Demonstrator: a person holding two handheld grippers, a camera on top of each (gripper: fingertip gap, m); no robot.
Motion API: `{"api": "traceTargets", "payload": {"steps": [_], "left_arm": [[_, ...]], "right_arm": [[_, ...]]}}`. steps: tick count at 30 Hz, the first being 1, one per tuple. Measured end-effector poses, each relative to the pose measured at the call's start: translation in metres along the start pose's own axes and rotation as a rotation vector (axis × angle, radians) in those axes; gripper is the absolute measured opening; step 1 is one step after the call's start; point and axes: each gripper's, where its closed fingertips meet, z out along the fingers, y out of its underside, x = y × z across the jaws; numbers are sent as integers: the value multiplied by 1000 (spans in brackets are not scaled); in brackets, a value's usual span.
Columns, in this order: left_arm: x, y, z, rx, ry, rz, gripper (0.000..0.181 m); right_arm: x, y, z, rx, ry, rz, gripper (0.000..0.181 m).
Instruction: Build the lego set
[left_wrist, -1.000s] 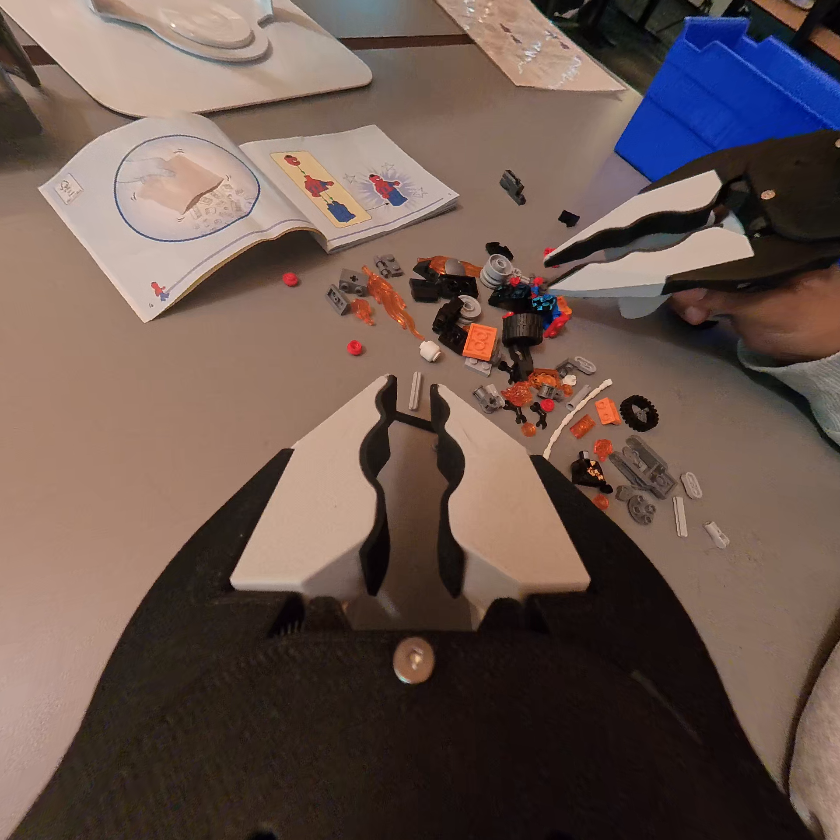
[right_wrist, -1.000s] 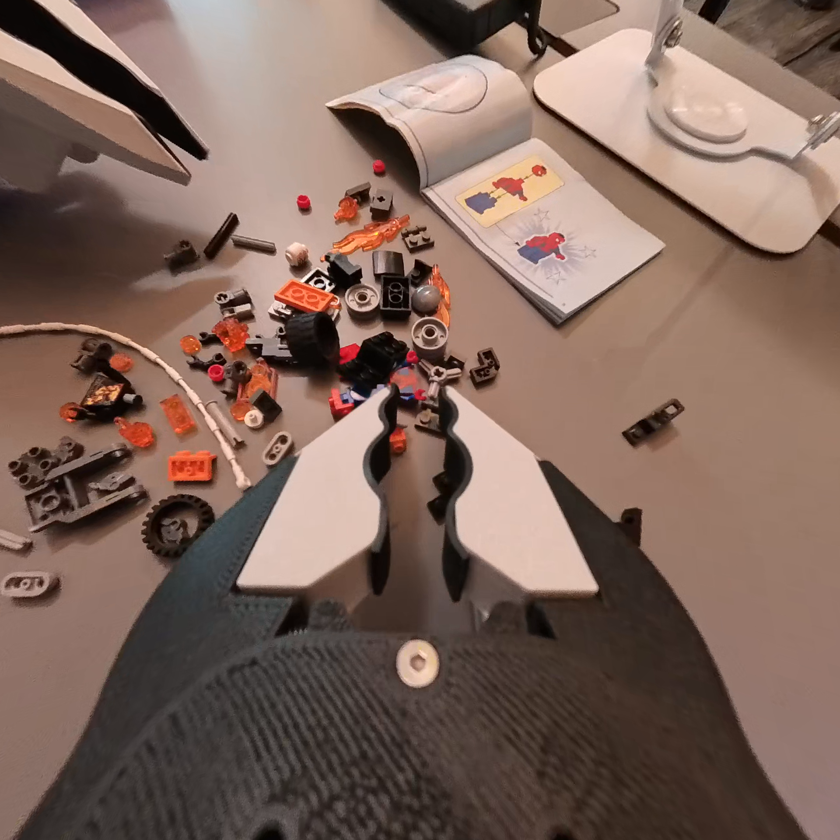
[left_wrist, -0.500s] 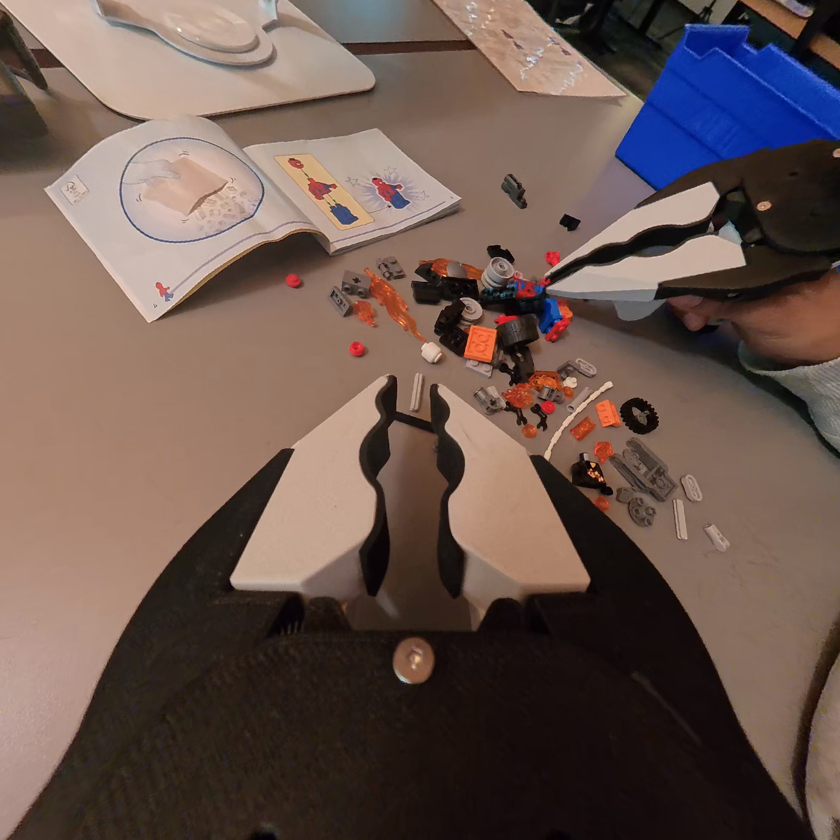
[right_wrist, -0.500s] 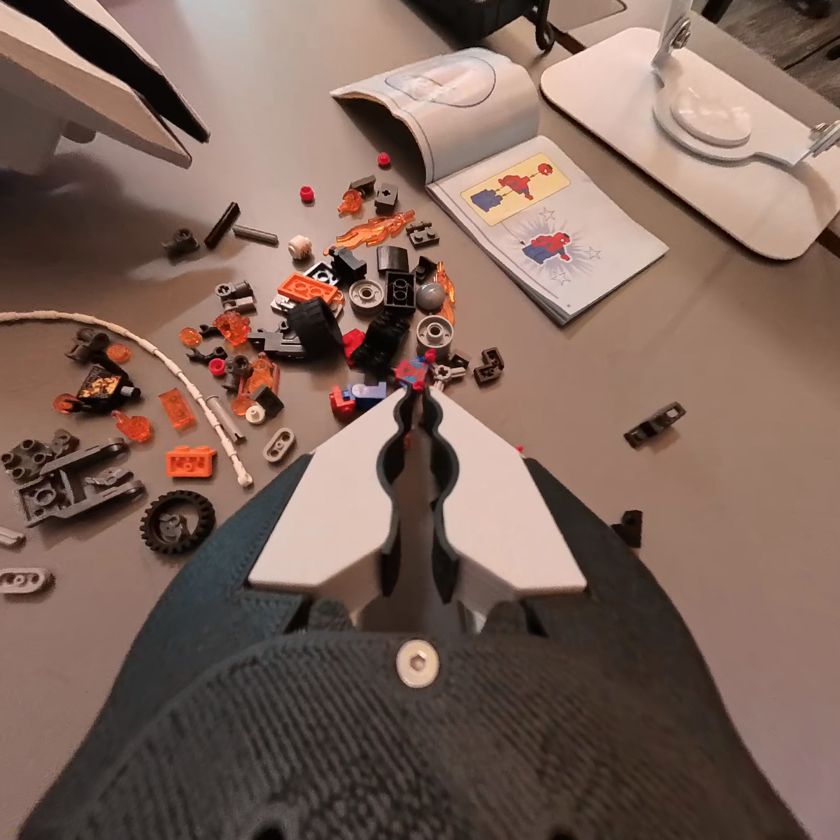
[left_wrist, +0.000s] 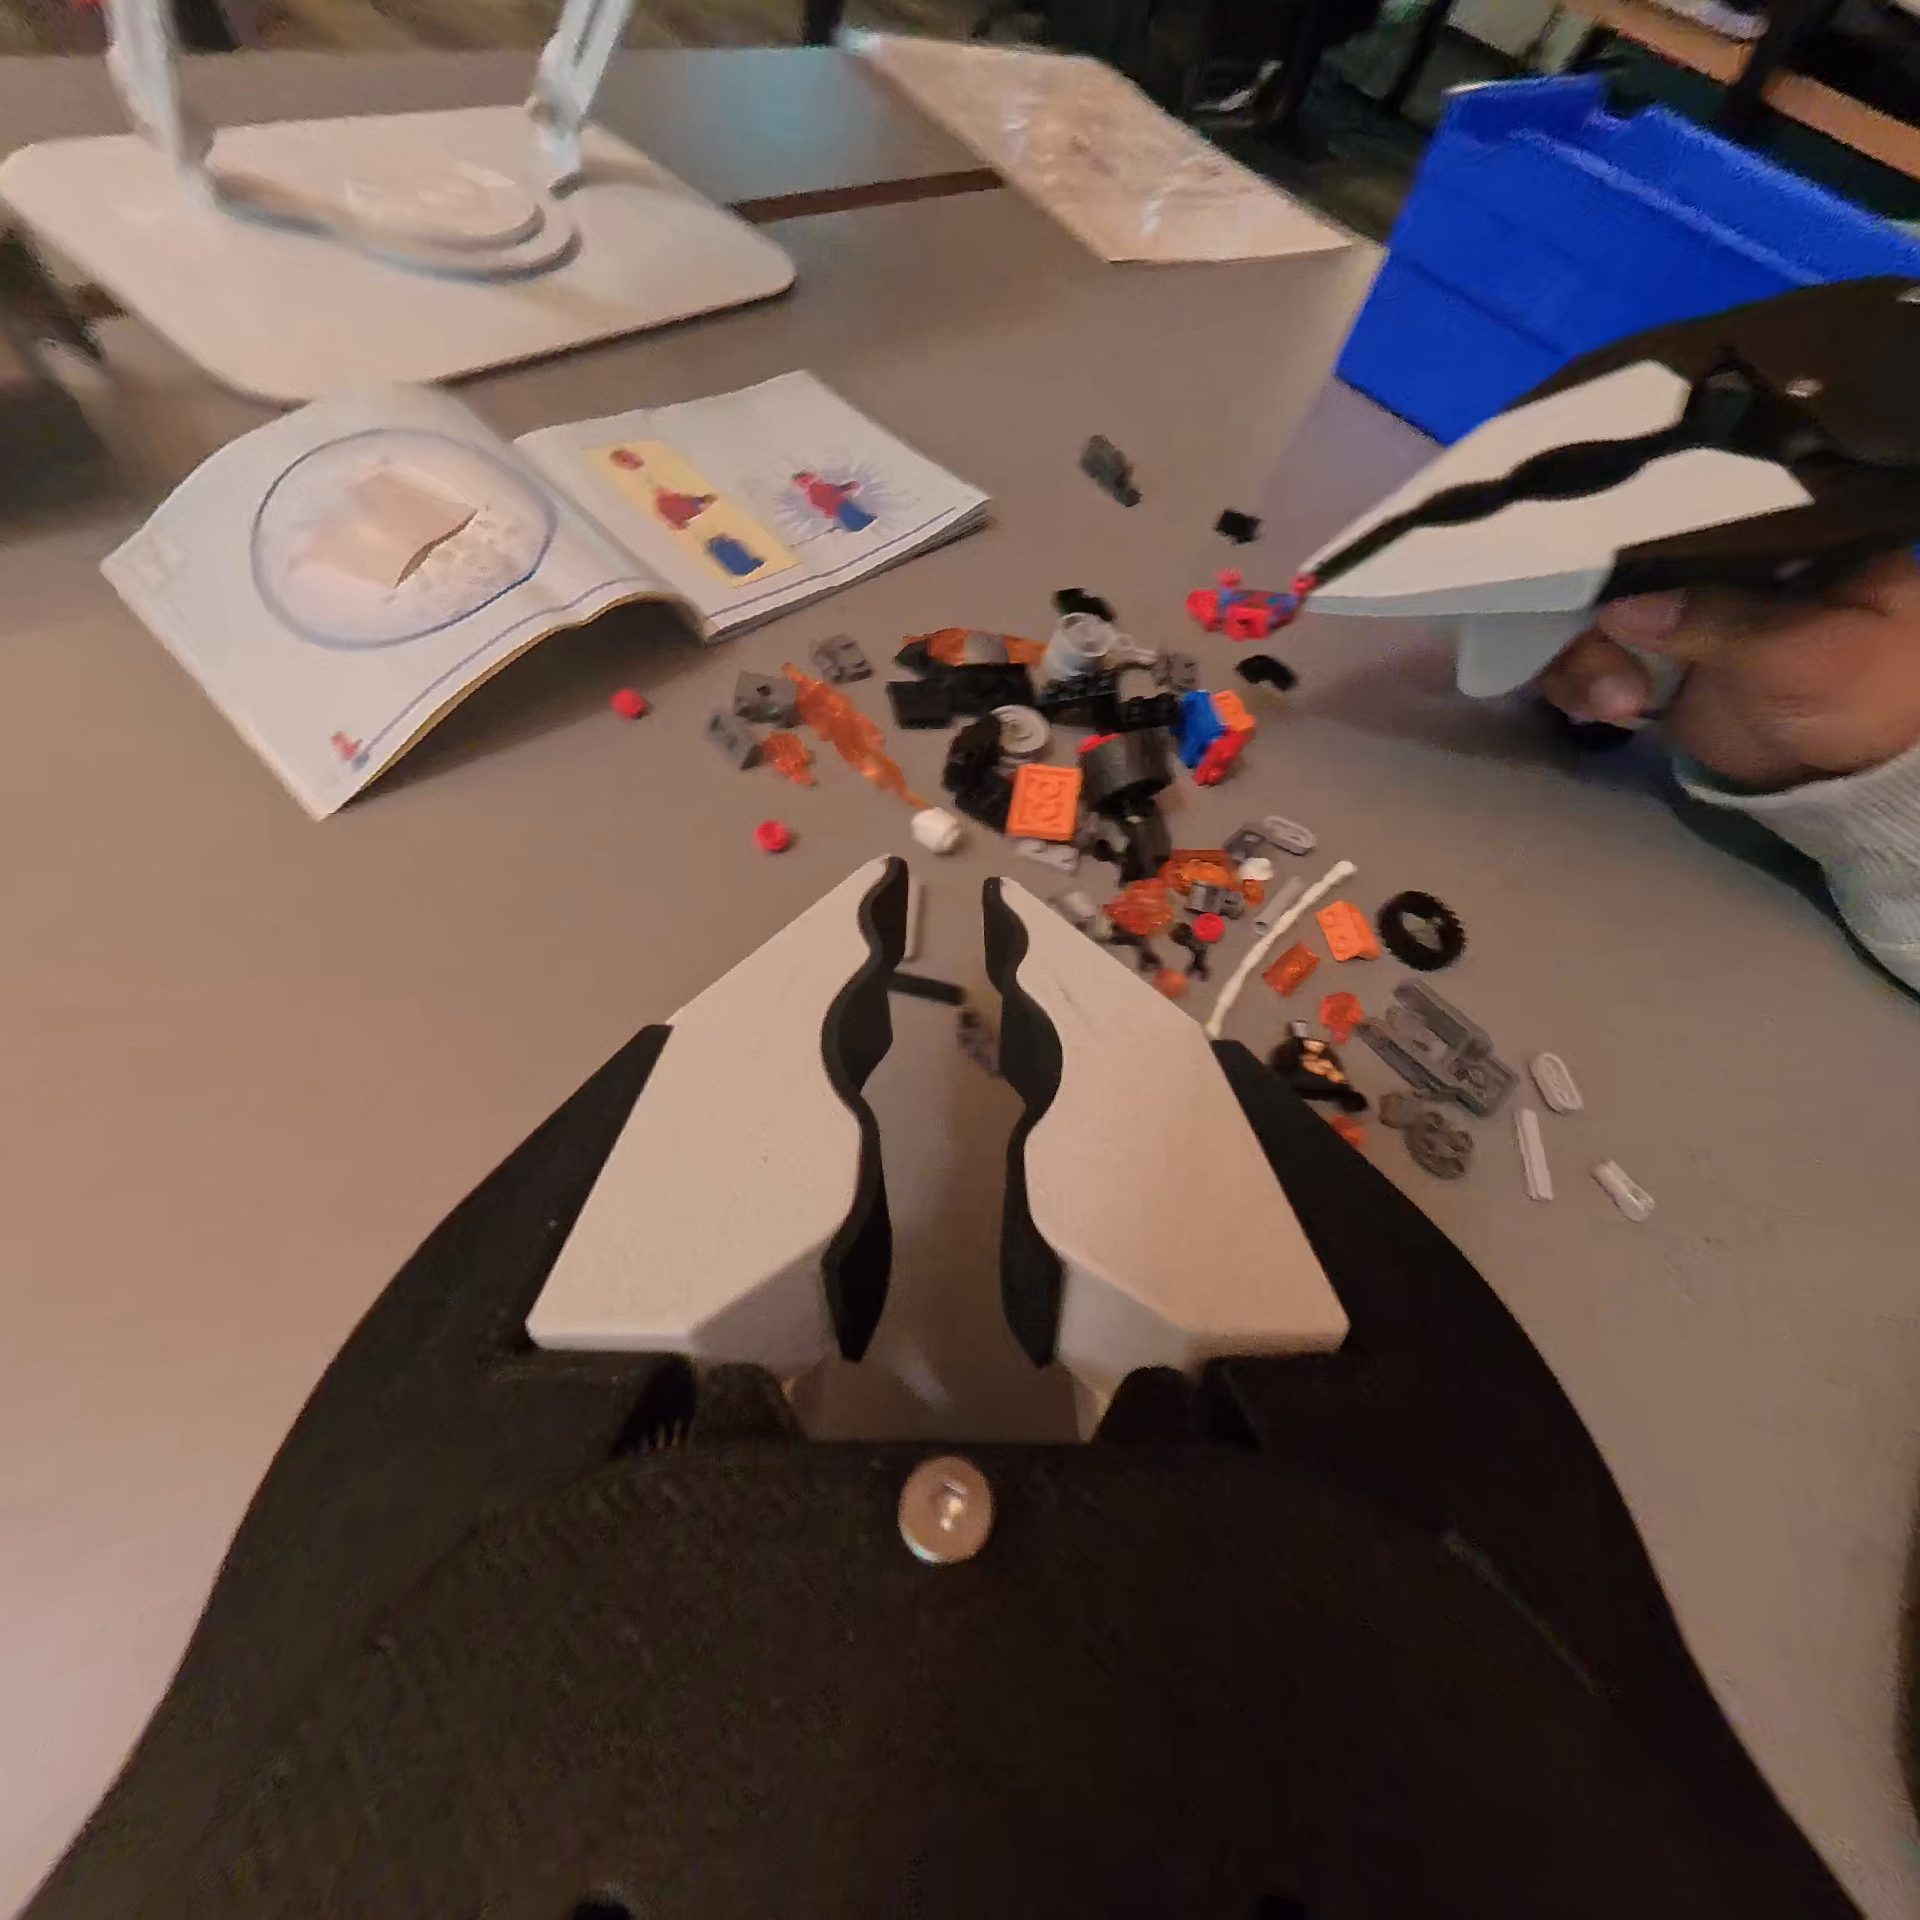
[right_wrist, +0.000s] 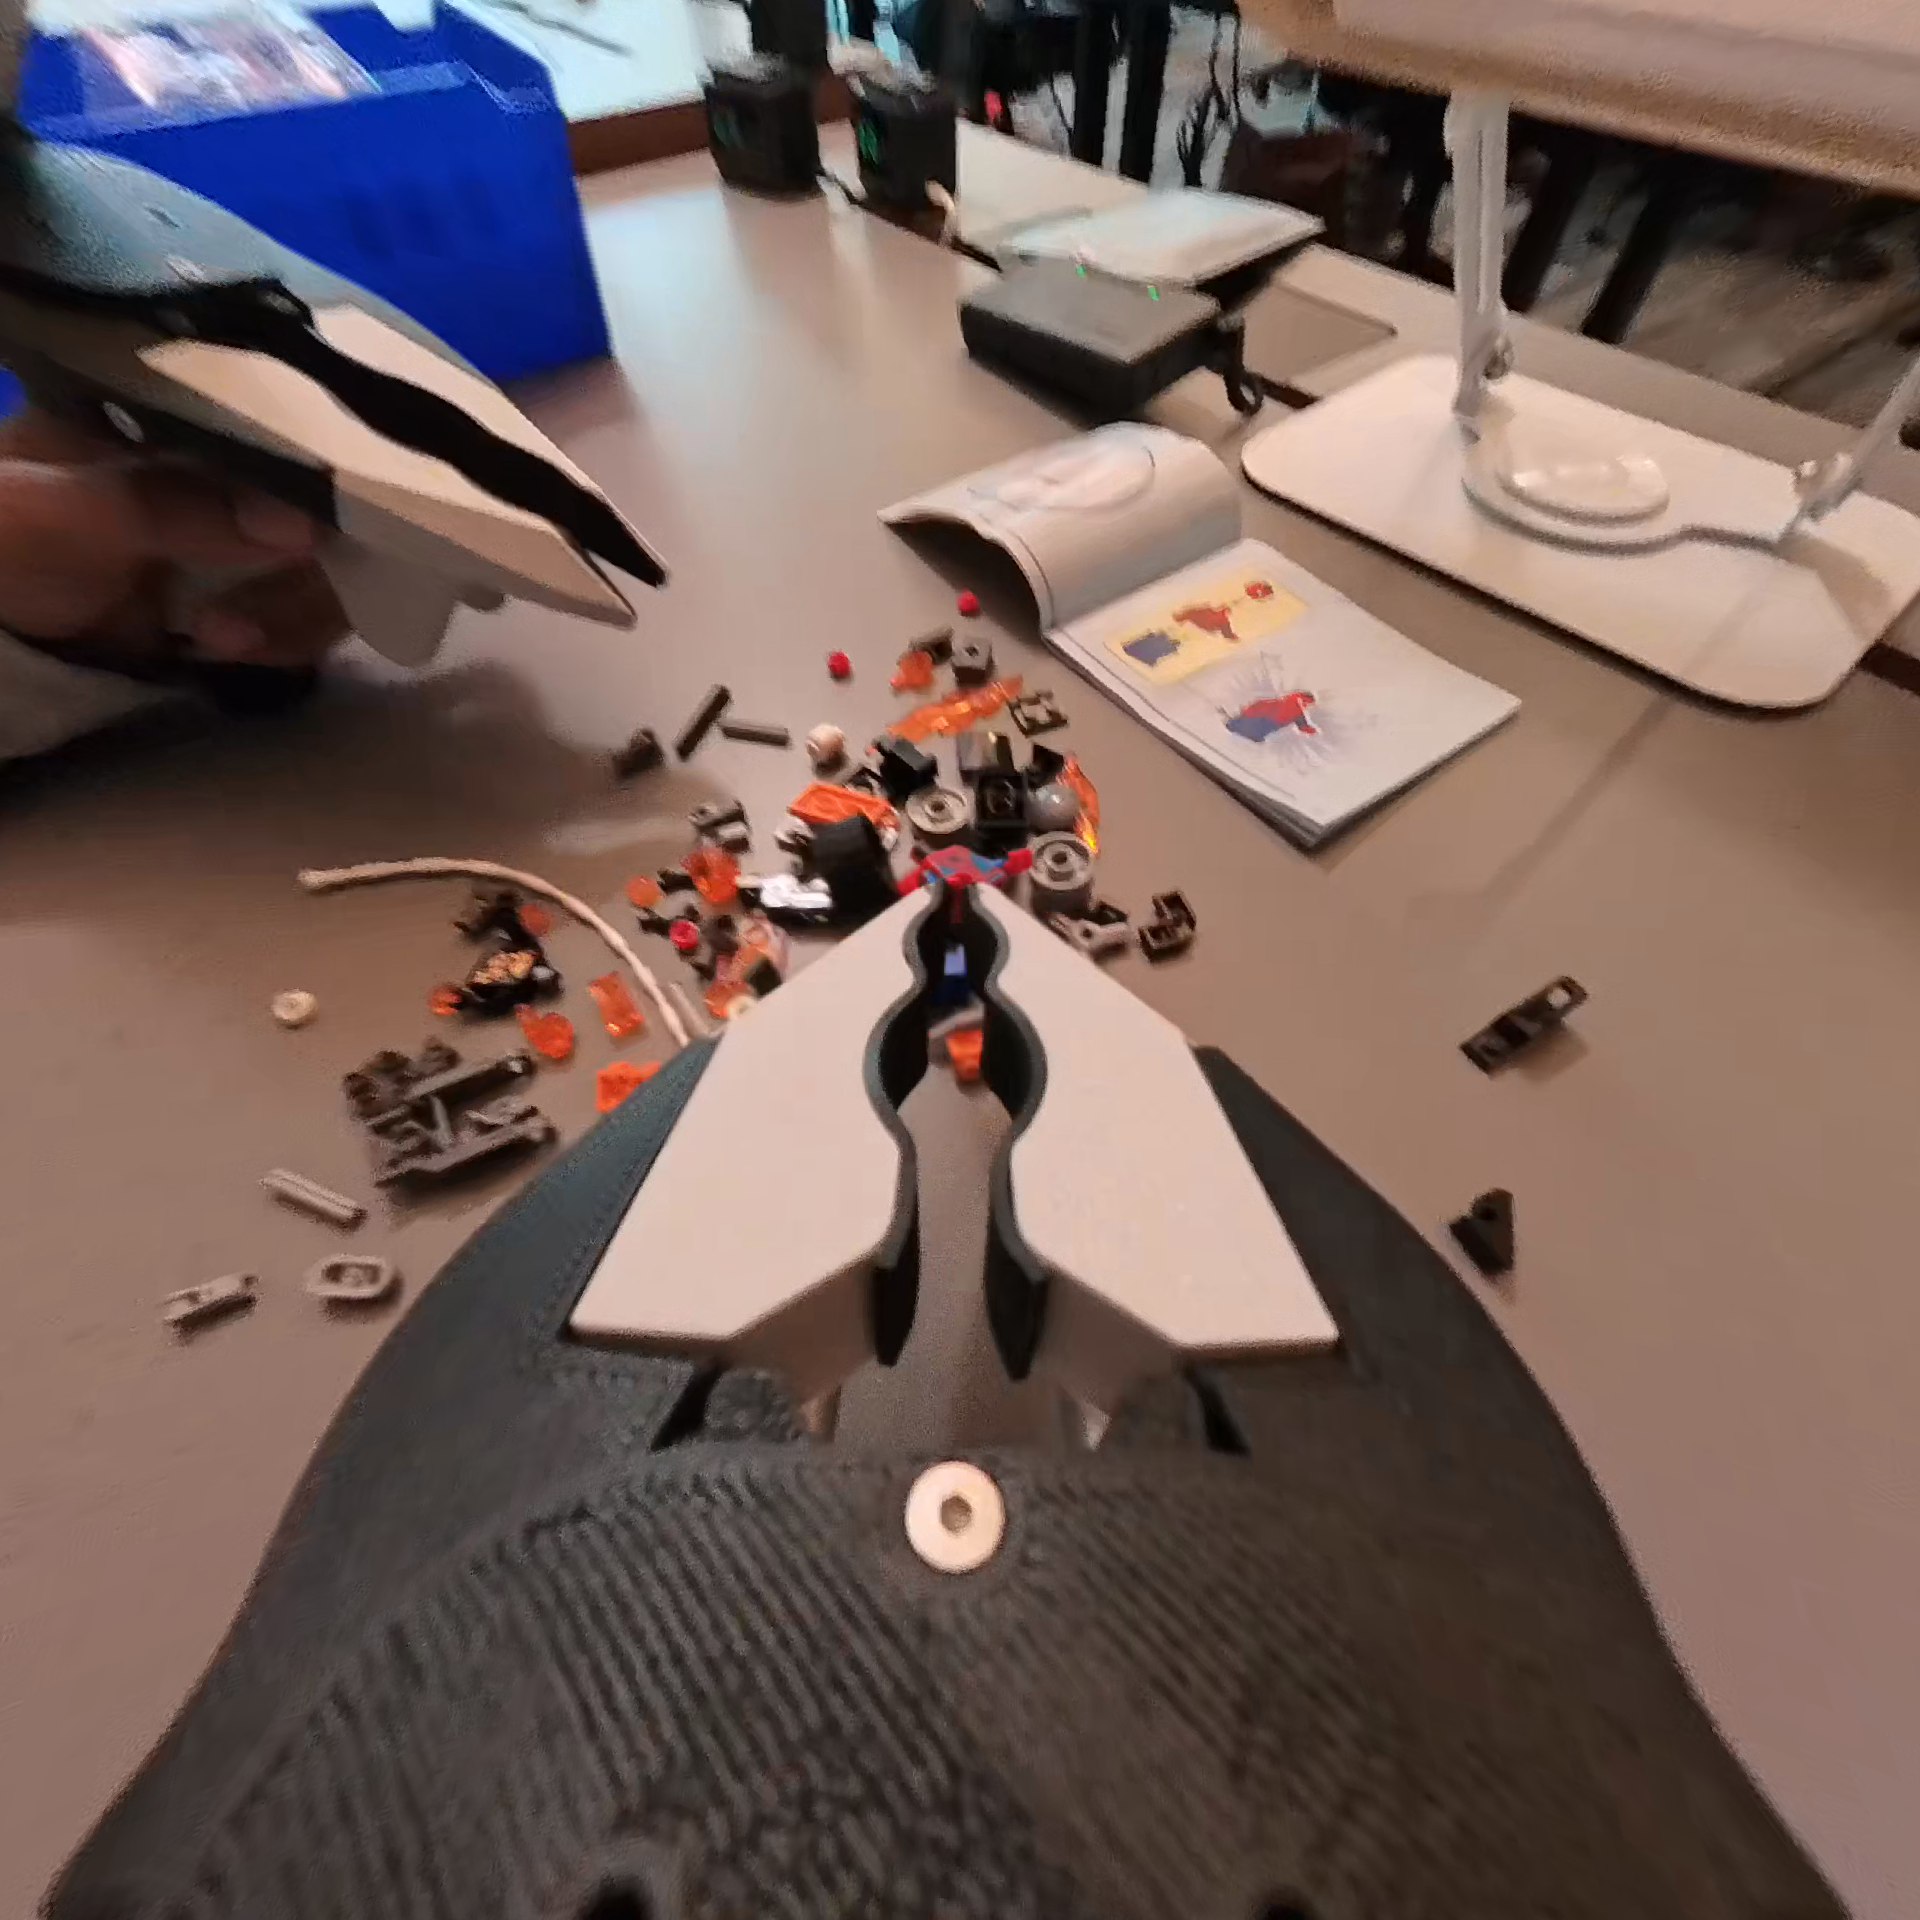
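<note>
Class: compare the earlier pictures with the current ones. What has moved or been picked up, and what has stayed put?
The right gripper closed its jaws on the red and blue minifigure torso and lifted it off the pile. The left gripper stays open and empty; the booklet and loose pieces remain.

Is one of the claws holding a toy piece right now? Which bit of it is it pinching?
Yes. The right claw pinches the small red and blue figure body by one end, lifted off the table. The left claw is open and empty.

Right tongs (right_wrist: 954, 904) pinch a red-and-blue minifigure torso (right_wrist: 961, 871) above scattered loose pieces (right_wrist: 831, 842) mid-bench (right_wrist: 1558, 1195); an open instruction booklet (right_wrist: 1247, 665) lies toward the far right edge.
</note>
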Motion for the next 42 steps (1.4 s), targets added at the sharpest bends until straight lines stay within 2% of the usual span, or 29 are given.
{"api": "traceTargets", "payload": {"steps": [1, 3, 7, 10, 13, 15, 22, 30, 34, 42], "left_arm": [[9, -4, -1, 29, 39, 31, 13], [31, -14, -4, 103, 126, 79, 16], [64, -18, -6, 130, 228, 169, 18], [76, -15, -4, 131, 232, 273, 15], [75, -17, -5, 164, 163, 367, 5], [77, -18, -6, 186, 153, 399, 4], [85, -13, -5, 157, 233, 328, 16], [89, -12, -4, 149, 262, 307, 14], [87, -11, -3, 140, 257, 302, 6], [87, -13, -5, 151, 258, 295, 2]], "right_arm": [[-5, -6, -1, 33, -22, 0, 0], [-17, -16, -4, 91, -64, -17, 0], [-46, -33, -8, 187, -132, -99, 0], [-68, -37, -7, 224, -185, -149, 0], [-81, -36, -4, 224, -217, -182, 1], [-86, -34, -1, 221, -230, -193, 0], [-87, -33, 1, 222, -227, -197, 0], [-91, -33, 2, 219, -232, -210, 1], [-93, -32, 2, 216, -236, -223, 0], [-94, -28, 3, 194, -236, -236, 0]]}}
